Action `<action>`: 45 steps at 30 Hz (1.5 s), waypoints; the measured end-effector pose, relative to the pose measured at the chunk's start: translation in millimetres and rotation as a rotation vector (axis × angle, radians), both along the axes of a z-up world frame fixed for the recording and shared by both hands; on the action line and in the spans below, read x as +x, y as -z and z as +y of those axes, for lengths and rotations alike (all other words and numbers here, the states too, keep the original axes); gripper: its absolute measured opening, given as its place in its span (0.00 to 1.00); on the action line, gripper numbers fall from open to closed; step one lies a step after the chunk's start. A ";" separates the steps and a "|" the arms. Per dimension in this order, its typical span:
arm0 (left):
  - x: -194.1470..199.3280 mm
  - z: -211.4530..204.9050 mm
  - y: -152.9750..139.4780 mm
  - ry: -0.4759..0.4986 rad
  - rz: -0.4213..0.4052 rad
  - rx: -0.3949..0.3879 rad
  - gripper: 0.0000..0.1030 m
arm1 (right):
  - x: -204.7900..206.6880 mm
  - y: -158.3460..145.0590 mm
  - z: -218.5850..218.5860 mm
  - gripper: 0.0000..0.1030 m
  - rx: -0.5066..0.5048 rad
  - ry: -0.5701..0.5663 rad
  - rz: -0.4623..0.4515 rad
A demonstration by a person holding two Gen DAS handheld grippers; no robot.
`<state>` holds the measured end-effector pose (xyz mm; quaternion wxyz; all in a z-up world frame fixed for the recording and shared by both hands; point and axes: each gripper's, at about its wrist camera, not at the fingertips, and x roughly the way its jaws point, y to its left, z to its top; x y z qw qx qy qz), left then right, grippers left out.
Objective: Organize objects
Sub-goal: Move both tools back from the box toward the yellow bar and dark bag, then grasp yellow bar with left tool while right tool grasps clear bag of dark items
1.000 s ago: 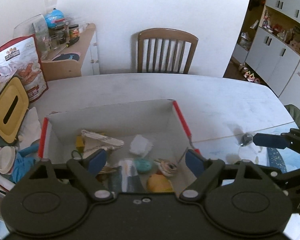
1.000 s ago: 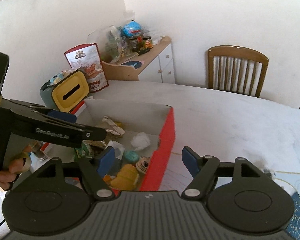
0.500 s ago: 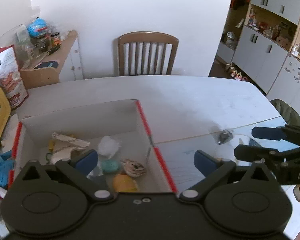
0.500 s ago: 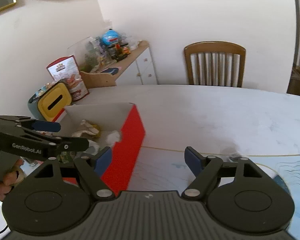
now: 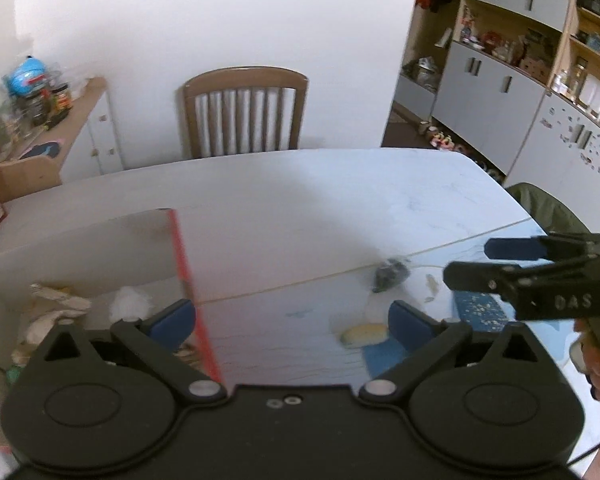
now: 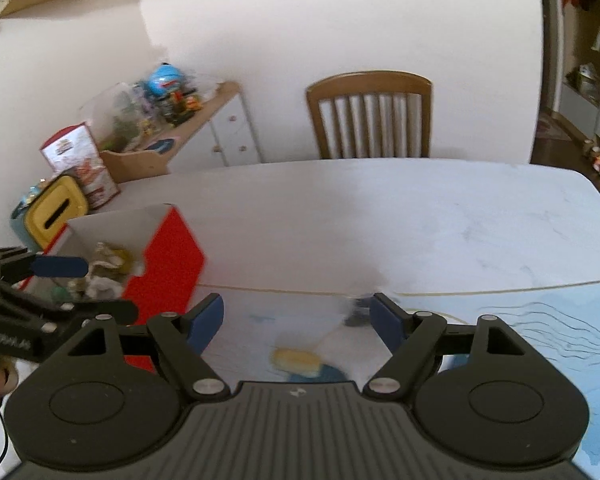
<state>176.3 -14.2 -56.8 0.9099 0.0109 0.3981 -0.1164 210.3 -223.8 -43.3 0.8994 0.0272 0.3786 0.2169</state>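
Both grippers hang empty over the white table (image 6: 380, 216) with jaws spread wide: the left gripper (image 5: 290, 320) at lower centre of its view, the right gripper (image 6: 300, 318) likewise. A yellow object (image 6: 296, 358) and a dark crumpled object (image 5: 390, 274) lie on the table, right of the red-sided box (image 6: 172, 268) of clutter at frame left

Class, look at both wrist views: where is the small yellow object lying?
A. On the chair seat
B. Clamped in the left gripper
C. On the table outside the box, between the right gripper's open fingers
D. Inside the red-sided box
C: the yellow object lies on the table, clear of the box, framed by the open right gripper.
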 end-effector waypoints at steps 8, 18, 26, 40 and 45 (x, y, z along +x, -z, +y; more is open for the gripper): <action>4.4 -48.7 25.5 0.055 0.008 0.028 0.99 | 21.4 24.0 -28.4 0.78 -0.025 0.051 0.045; 21.0 -76.2 70.0 0.027 0.075 0.057 0.99 | 42.6 60.4 -36.3 0.78 -0.052 0.068 0.100; 37.2 -84.6 99.1 0.001 0.124 0.060 0.99 | 68.4 80.0 -24.9 0.78 -0.065 0.031 0.124; 54.0 -91.0 129.0 -0.001 0.168 0.077 0.96 | 99.1 113.9 -1.4 0.78 -0.109 0.014 0.176; 53.9 -94.3 135.9 0.011 0.176 0.087 0.88 | 104.8 121.4 -0.7 0.78 -0.115 0.017 0.185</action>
